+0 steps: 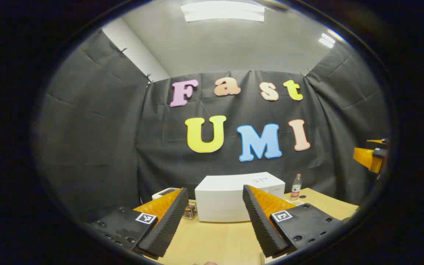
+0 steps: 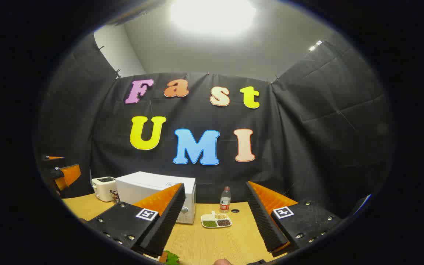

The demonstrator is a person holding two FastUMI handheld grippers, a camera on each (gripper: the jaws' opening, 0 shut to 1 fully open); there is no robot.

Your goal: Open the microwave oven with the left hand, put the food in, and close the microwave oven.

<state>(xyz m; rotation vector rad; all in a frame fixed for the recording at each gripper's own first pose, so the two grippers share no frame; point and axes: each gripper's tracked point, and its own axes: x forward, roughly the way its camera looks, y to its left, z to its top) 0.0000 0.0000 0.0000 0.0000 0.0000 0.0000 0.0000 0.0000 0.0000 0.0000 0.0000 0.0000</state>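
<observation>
Microwave oven (image 1: 234, 197): white, door shut, standing at the back of the wooden table (image 1: 215, 241) against the black cloth wall; in the right gripper view it sits left of centre, partly behind that gripper's left finger.
Food: a white divided dish (image 2: 216, 220) with green, pale and dark portions — on the table just right of the microwave oven, apart from it.
Left gripper (image 1: 212, 221): fingers spread wide, nothing between them, held above the table and facing the microwave oven.
Right gripper (image 2: 215, 224): fingers likewise wide apart and empty, the dish seen between them farther off.
Bottle (image 2: 225, 199): clear with a red label, upright behind the dish.
Toaster (image 2: 103, 187): white, just left of the microwave oven.
Green item (image 2: 170, 257): at the table's near edge — too cut off to identify.
</observation>
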